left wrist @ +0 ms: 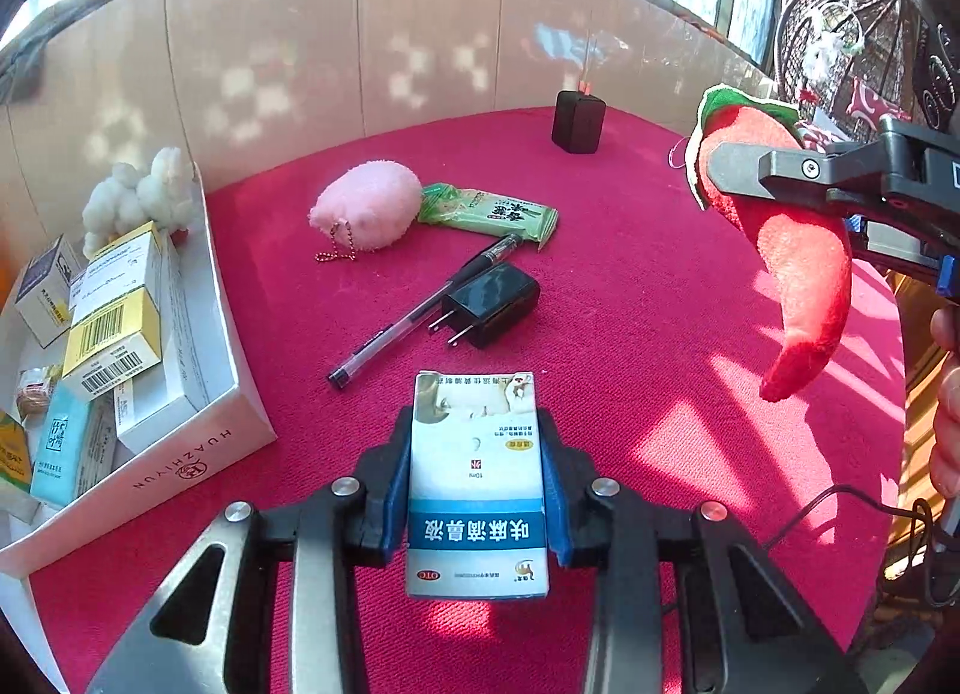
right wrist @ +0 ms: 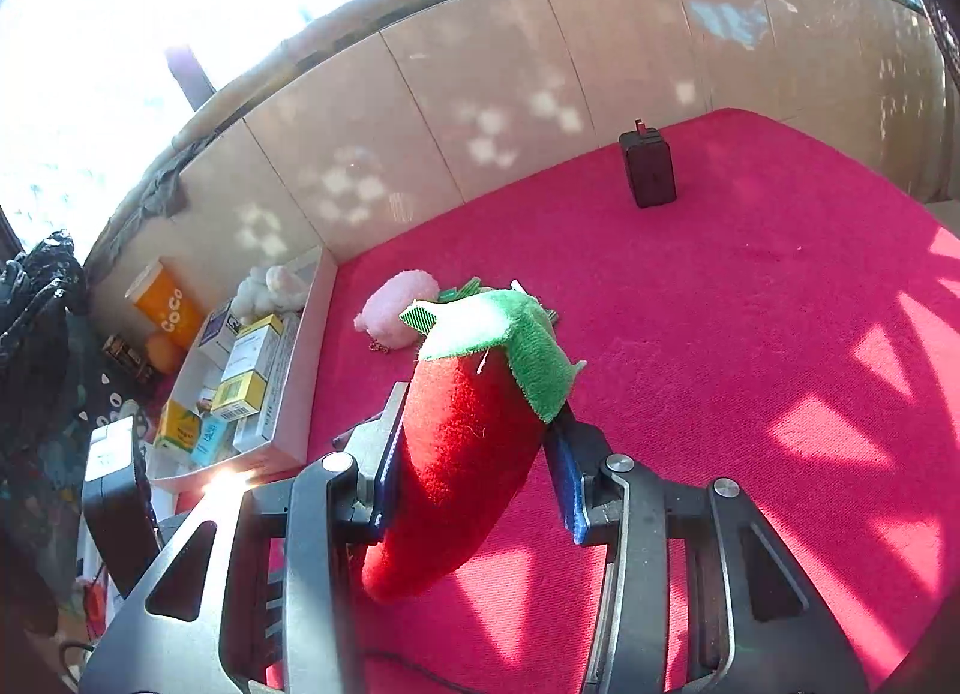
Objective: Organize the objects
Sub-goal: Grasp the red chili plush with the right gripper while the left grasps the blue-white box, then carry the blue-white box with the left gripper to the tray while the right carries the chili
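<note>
Medicine box [left wrist: 477, 484] clamped in my left tool [left wrist: 477, 490]; plush chilli [right wrist: 462, 442] clamped in my right tool [right wrist: 474, 478].
Both clear of the red surface [left wrist: 630, 286]; I should carry level to the white tray [left wrist: 228, 394], lower fully before opening.

White box wall [left wrist: 180, 463]: "HUAZHIYUN" beside a round logo, printed along the outer side.
Medicine carton [left wrist: 477, 484]: Chinese title "呋麻滴鼻液" in white on a blue band, a red "OTC" oval, and "10ml"; all seen upside down.
Orange carton [right wrist: 165, 307]: "Coco" in white letters.
Yellow-and-white carton [left wrist: 111, 328]: barcodes; the digits are too small to read.
</note>
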{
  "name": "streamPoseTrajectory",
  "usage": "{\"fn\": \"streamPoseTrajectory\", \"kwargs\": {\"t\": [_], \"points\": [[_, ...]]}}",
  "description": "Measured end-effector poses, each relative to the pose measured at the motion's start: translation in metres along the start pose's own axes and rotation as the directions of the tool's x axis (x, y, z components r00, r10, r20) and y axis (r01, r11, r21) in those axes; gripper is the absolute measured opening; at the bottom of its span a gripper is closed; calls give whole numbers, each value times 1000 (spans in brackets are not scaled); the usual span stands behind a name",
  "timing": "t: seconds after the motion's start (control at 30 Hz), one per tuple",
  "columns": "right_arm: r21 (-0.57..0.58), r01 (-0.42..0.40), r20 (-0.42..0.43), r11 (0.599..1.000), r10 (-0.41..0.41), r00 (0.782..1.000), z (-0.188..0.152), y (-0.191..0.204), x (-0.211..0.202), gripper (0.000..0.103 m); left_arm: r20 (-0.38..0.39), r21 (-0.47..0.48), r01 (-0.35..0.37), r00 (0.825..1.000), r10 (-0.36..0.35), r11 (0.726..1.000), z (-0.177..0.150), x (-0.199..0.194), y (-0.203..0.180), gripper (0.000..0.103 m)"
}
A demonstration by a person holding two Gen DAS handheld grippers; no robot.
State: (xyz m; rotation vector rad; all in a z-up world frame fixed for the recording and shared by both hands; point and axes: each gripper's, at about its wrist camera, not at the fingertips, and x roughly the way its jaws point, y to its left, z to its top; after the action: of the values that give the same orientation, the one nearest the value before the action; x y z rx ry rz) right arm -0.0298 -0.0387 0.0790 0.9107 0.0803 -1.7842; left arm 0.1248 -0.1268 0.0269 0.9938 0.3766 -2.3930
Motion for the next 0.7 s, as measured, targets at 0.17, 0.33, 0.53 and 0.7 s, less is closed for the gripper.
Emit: {"fn": "streamPoseTrajectory", "kwargs": {"t": [0.17, 0.33, 0.53, 0.7], "points": [[-69, -39, 52, 997, 43, 998, 14, 31, -11, 41, 113, -67, -71, 990, 78, 995, 16, -46, 18, 36], [-177, -64, 112, 982, 85, 990, 15, 66, -18, 41, 184, -167, -134, 969, 164, 977, 10, -80, 41, 36], [-221, -78, 95, 972, 101, 990, 3, 82, -10, 41, 179, -247, -209, 950, 257, 946, 7, -93, 72, 36], [-238, -83, 161, 968, 123, 979, 16, 91, -28, 41, 215, -283, -282, 913, 347, 917, 9, -112, 86, 36]]}}
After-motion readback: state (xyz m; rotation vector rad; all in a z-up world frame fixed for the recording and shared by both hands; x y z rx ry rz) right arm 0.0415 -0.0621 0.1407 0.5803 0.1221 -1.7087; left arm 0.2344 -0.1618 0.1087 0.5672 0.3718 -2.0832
